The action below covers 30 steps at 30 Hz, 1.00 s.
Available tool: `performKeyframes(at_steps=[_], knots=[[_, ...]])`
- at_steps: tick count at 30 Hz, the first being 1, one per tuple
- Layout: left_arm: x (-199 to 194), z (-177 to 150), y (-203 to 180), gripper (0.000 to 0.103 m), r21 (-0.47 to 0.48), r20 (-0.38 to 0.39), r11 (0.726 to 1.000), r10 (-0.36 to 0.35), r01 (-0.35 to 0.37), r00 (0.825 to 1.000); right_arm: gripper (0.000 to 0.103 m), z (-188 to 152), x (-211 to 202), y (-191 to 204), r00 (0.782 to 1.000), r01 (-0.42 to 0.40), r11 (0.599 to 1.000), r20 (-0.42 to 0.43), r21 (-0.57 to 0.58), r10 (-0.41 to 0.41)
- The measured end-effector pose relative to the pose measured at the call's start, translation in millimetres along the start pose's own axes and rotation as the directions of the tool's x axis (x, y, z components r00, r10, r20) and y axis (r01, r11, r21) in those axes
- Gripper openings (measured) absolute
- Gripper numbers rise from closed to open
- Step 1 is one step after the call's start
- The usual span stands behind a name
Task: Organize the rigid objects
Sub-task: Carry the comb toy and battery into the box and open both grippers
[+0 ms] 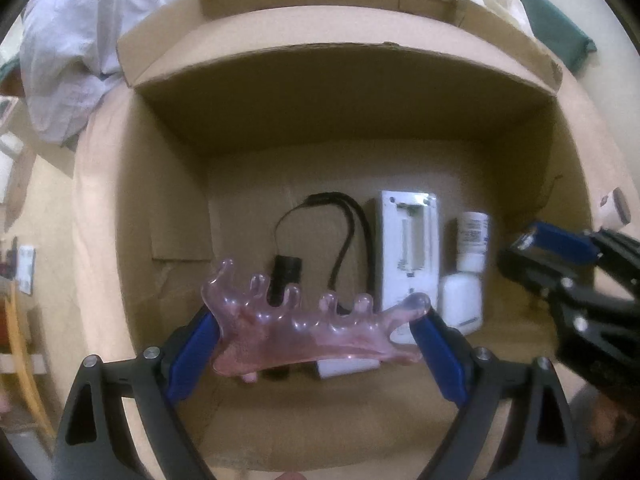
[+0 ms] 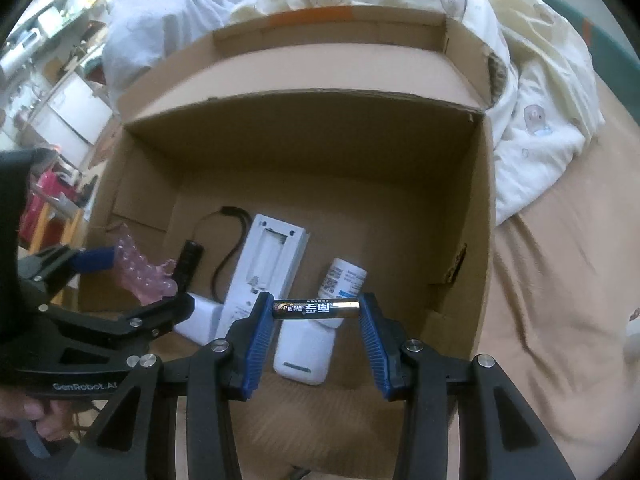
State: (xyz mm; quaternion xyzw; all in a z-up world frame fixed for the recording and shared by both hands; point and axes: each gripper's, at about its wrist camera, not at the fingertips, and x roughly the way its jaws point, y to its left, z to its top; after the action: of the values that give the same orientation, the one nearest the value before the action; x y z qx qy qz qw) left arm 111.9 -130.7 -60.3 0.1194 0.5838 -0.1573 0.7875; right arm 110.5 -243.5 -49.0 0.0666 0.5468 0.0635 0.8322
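The box (image 2: 476, 208) is plain tan cardboard with an orange tape strip on its far flap. The massager (image 1: 316, 328) is translucent pink. The battery (image 2: 316, 307) is black and gold with white lettering. The remote (image 1: 408, 248) and bottle (image 1: 472, 236) are white, the bottle with a printed label. The cord (image 1: 348, 224) is black. Both grippers have black frames and blue pads (image 2: 260, 332). The bedding (image 2: 536, 120) is cream with small pale animal prints.
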Motion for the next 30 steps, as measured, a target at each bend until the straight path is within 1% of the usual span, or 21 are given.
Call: performKeyframes(at_steps=[2, 7, 12, 19, 22, 23, 24, 25, 27, 30], knots=[[0, -1, -2, 0.092, 0.013, 0.005, 1.0, 0.01, -0.01, 1.0, 0.045, 1, 0, 2, 1.0, 0.015, 1.0, 0.007, -0.009, -0.014], [2, -4, -7, 0.092, 0.022, -0.002, 1.0, 0.006, -0.006, 1.0, 0.045, 2, 1, 3, 0.999, 0.038, 0.999, 0.01, -0.014, -0.037], [1, -3, -8, 0.092, 0.005, -0.002, 1.0, -0.009, 0.009, 1.0, 0.045, 3, 0, 1, 0.999, 0.029, 1.0, 0.012, -0.006, -0.029], [4, -6, -6, 0.092, 0.013, -0.008, 1.0, -0.007, 0.007, 1.0, 0.046, 4, -1, 1, 1.0, 0.025, 1.0, 0.014, -0.001, -0.025], [4, -4, -8, 0.093, 0.014, -0.018, 1.0, -0.022, 0.022, 1.0, 0.046, 5, -1, 1, 1.0, 0.01, 1.0, 0.019, -0.002, -0.01], [4, -2, -8, 0.095, 0.014, -0.022, 1.0, -0.028, 0.028, 0.999, 0.047, 6, -2, 1, 1.0, 0.006, 1.0, 0.027, -0.004, -0.006], [4, -2, -7, 0.097, 0.012, -0.025, 0.999, -0.036, 0.036, 0.999, 0.054, 6, -2, 2, 1.0, 0.004, 1.0, 0.03, -0.005, -0.003], [3, -1, -7, 0.102, 0.007, -0.023, 0.999, -0.045, 0.045, 0.999, 0.058, 6, -3, 2, 0.999, 0.0, 1.0, 0.037, -0.006, 0.0], [0, 0, -6, 0.102, 0.003, -0.013, 0.998, -0.06, 0.06, 0.998, 0.07, 7, -8, 2, 0.998, -0.015, 1.0, 0.06, -0.004, 0.015], [-4, 2, -4, 0.102, 0.0, 0.001, 0.998, -0.062, 0.062, 0.998, 0.08, 10, -12, 2, 0.996, -0.03, 1.0, 0.088, -0.007, 0.03]])
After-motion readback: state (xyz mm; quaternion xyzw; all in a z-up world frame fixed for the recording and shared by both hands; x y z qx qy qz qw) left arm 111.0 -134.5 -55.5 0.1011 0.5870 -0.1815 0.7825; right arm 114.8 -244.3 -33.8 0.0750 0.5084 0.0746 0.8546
